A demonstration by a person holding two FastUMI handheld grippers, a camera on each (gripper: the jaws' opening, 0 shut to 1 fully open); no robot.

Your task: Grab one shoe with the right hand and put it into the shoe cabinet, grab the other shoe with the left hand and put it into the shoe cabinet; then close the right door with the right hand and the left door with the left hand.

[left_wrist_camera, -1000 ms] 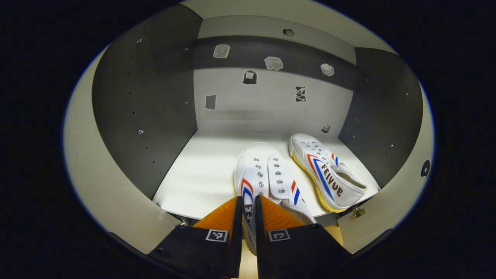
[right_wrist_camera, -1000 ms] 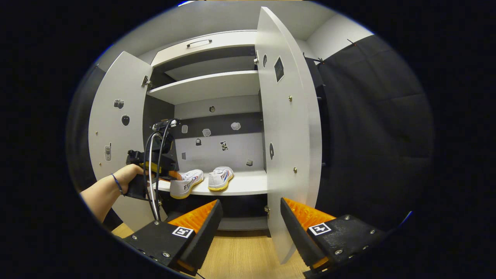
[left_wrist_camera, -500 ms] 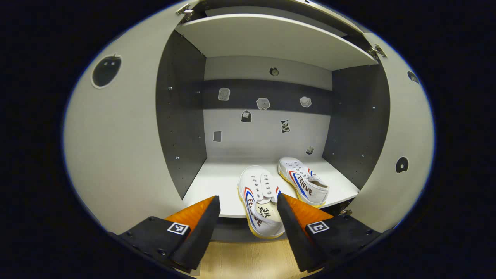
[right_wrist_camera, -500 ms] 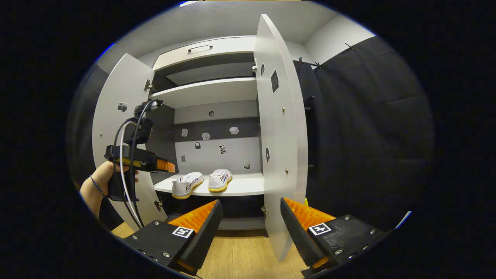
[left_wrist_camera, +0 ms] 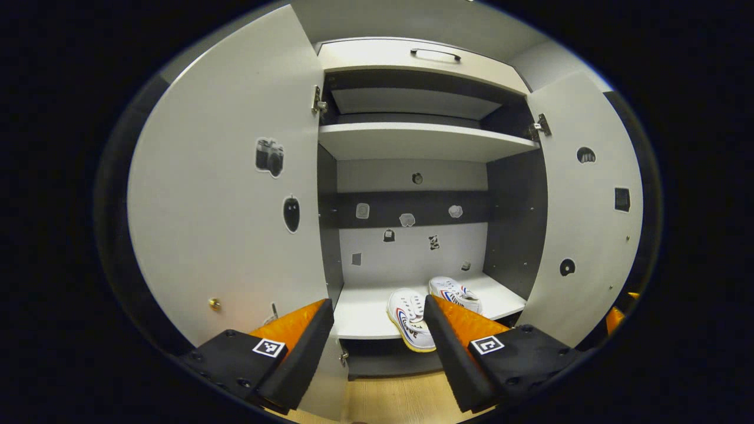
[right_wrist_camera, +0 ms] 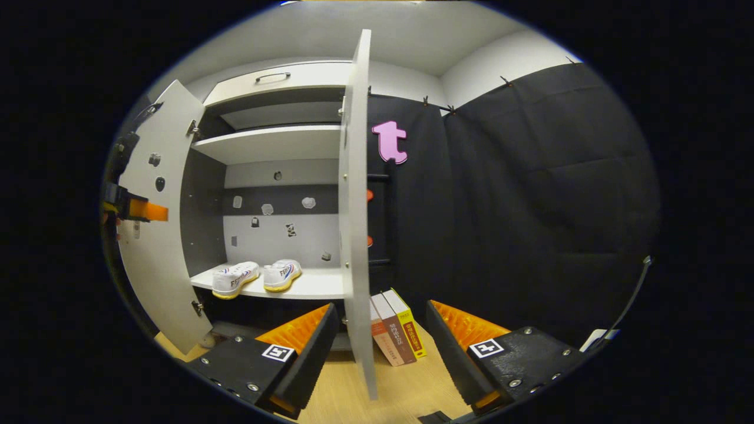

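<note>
Both shoes [left_wrist_camera: 412, 318] [left_wrist_camera: 455, 292] side by side on cabinet shelf [left_wrist_camera: 365, 312], 12 o'clock. Left tool [left_wrist_camera: 377, 341] wide open, empty. Right tool [right_wrist_camera: 380, 347] wide open, empty, straddling right door [right_wrist_camera: 356, 235] edge.

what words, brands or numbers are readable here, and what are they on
Nothing reads clearly.
On the near shoe: dark side lettering, too blurred to read.
On the far shoe: side lettering, too small to read.
On the books: spine text, too small to read.
On the door stickers: pictures, no words.
</note>
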